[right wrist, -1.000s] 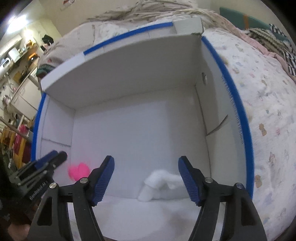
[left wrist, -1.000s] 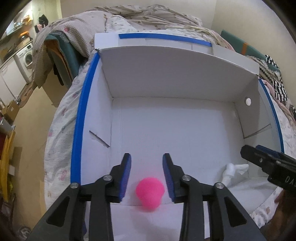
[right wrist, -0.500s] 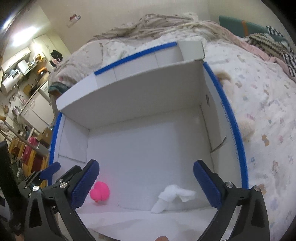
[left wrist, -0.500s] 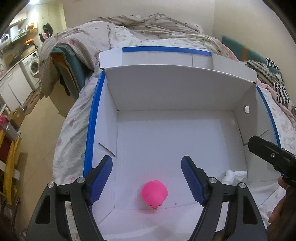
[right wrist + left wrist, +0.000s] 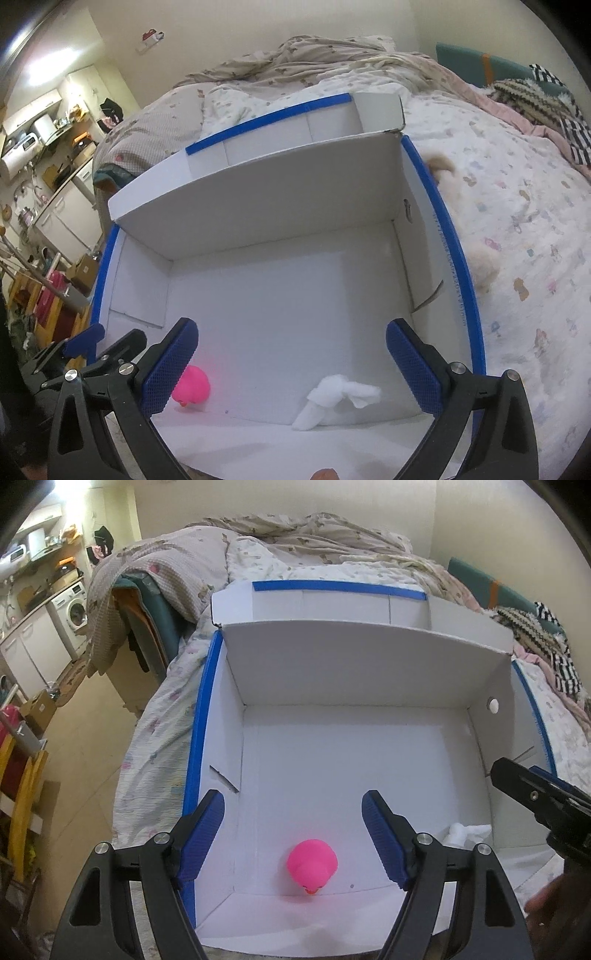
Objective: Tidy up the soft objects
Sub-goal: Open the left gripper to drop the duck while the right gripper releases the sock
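Observation:
A white cardboard box with blue-taped rims [image 5: 201,716] [image 5: 456,254] lies open on the bed. A pink rubber duck [image 5: 312,866] [image 5: 192,386] lies on the box floor near the front wall. A white soft toy [image 5: 334,398] [image 5: 463,830] lies on the floor to its right. My left gripper [image 5: 293,825] is open and empty, held above the duck. My right gripper [image 5: 291,356] is open and empty, held above the white toy. A cream plush toy [image 5: 480,266] lies on the bed just outside the box's right wall.
The box's back flap [image 5: 369,631] stands up at the far side. A rumpled blanket [image 5: 314,535] and striped clothes [image 5: 554,653] cover the bed behind. A washing machine [image 5: 74,609] and a yellow chair [image 5: 22,805] stand at the left.
Both grippers have opened wide and pulled up and back from the box floor. The pink duck and the white toy stay lying on the floor.

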Available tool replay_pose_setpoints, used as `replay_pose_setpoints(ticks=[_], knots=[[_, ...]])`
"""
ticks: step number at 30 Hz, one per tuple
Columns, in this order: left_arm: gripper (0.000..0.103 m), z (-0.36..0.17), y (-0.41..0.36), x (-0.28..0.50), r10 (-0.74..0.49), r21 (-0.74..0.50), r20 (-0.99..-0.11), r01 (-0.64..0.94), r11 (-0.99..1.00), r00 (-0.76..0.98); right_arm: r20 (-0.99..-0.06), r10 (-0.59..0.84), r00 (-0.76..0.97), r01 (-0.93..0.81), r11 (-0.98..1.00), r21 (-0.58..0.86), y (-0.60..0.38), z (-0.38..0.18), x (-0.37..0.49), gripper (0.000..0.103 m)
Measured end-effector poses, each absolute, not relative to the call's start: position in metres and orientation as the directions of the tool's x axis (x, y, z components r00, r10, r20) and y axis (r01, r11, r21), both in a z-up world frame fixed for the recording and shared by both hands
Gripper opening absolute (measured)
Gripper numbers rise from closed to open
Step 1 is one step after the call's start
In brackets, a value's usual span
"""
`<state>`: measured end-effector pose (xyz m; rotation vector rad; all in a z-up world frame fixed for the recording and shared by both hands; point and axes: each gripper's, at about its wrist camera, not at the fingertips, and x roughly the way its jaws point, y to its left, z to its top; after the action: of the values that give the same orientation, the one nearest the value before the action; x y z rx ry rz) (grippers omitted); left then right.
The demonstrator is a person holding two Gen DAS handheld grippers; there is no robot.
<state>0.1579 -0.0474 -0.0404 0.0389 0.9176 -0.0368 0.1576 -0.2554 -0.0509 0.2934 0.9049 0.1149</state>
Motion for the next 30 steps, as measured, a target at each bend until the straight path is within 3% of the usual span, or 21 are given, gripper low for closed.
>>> replay_pose_setpoints(ticks=[19, 30], knots=[[0.075, -0.004, -0.022, 0.121, 0.014, 0.024, -0.747, 0.005, 1.0, 0.665, -0.731, 0.213, 0.648, 0.023, 0.954, 0.298, -0.257, -0.033, 0.124, 0.103], [0.075, 0.015, -0.008, 0.082, 0.081, 0.098, -0.708, -0.016, 0.995, 0.701, -0.732, 0.221, 0.645, 0.0, 0.957, 0.289, -0.255, -0.022, 0.093, 0.103]])
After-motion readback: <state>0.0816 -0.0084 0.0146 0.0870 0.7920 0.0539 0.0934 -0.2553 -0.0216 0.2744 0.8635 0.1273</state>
